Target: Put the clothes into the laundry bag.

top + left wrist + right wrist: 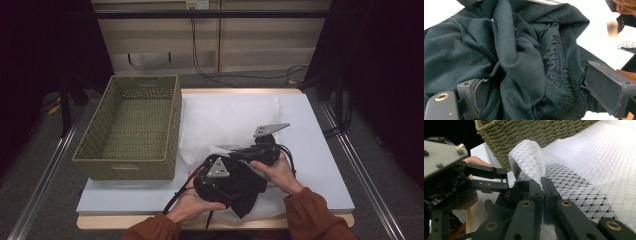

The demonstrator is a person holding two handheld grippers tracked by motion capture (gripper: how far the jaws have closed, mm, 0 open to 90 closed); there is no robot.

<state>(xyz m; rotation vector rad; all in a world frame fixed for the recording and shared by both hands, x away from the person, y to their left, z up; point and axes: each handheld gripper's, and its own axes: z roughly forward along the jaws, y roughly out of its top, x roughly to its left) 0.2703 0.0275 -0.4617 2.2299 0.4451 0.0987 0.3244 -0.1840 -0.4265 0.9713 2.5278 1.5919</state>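
With my right gripper [543, 185] clamped on the white mesh bag's [529, 160] edge and my left gripper's [529, 100] jaws spread around the dark garment [499, 50] at the table's [320, 150] near edge, I risk the cloth spilling out if the bag sags.

A pale blue-grey board [320, 165] covers a wooden table whose light edge [100, 220] shows along the near side and again at the far side. On the board's left part stands a rectangular olive-green woven basket [131, 131], its left wall reaching past the board's edge. Just right of the basket lies a white mesh bag [225, 117], spread flat across the board's middle. At the near edge, a crumpled black garment [245, 187] rests on the mesh.
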